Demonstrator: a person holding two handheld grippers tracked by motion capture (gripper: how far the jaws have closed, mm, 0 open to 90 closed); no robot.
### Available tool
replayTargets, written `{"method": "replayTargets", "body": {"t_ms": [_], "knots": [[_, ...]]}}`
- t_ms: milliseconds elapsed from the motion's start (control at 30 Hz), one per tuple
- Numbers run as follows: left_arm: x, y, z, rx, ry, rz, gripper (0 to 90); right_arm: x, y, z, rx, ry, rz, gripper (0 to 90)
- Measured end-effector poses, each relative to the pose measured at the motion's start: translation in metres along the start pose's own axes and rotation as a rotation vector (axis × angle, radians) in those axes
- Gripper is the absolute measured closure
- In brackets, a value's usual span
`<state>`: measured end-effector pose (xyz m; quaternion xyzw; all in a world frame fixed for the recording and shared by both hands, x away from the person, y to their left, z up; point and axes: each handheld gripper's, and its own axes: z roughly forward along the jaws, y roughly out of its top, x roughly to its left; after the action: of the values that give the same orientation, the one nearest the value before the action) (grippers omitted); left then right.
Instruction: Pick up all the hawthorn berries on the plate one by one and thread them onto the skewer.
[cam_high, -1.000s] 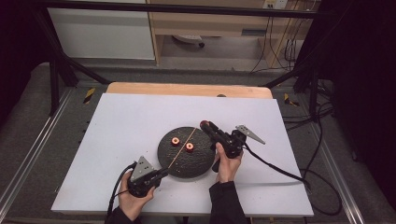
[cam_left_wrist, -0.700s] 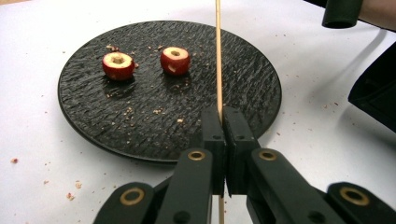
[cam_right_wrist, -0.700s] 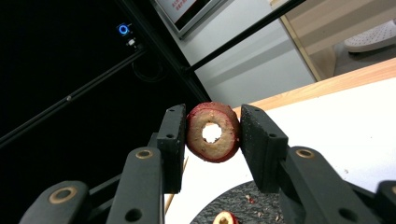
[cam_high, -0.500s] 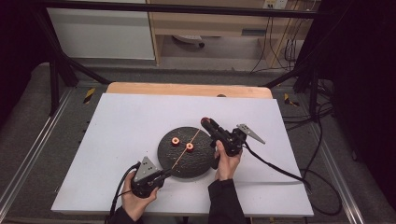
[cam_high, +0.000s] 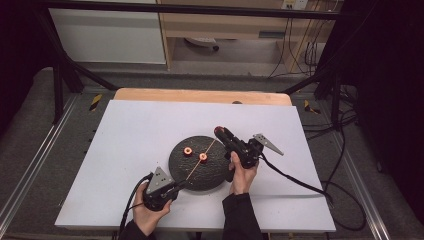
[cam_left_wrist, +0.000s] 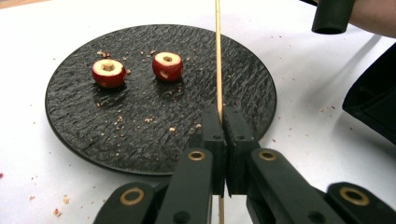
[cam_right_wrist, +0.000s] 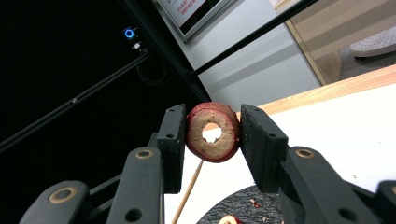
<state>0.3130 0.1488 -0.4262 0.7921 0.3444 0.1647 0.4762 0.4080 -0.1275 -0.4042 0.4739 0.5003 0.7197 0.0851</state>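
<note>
Threading cored fruit rings onto a stick is the work in hand here, and it looks to be near its start. In the left gripper view, the left hand-held gripper (cam_left_wrist: 219, 121) has its black jaws pressed together on a thin pale wooden skewer (cam_left_wrist: 217, 56), which runs straight up the middle of the frame and passes out at the top edge; nothing is strung on the length of it seen there. In the high view the same skewer (cam_high: 202, 157) slants from the lower left of the round black textured plate (cam_high: 220, 175) toward its upper right, where the right hand-held gripper (cam_high: 220, 131) waits. The right gripper view shows that gripper's jaws clamped on the sides of a red-skinned cored fruit ring with pale flesh (cam_right_wrist: 214, 131), held off the plate with its hole facing the camera, while the skewer (cam_right_wrist: 187, 196) passes below it in the lower centre of the frame. I cannot tell whether its tip has entered the hole, so this first ring seems picked up but not yet clearly threaded. Two more small red cored fruit pieces (cam_left_wrist: 108, 73) (cam_left_wrist: 167, 66) lie on the left half of the plate among crumbs, so they likely remain to be picked up and strung. The plate sits on the white tabletop (cam_high: 135, 130).
</note>
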Motion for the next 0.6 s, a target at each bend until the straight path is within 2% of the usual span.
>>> {"method": "replayTargets", "body": {"t_ms": [333, 600], "knots": [[-0.005, 0.003, 0.007, -0.02, 0.021, -0.009, 88.1, 0.001, -0.002, 0.0, -0.002, 0.011, 0.019, 62.4], [-0.008, 0.007, 0.012, -0.032, 0.032, -0.031, 88.2, 0.001, -0.007, 0.001, 0.01, 0.013, 0.023, 62.5]]}}
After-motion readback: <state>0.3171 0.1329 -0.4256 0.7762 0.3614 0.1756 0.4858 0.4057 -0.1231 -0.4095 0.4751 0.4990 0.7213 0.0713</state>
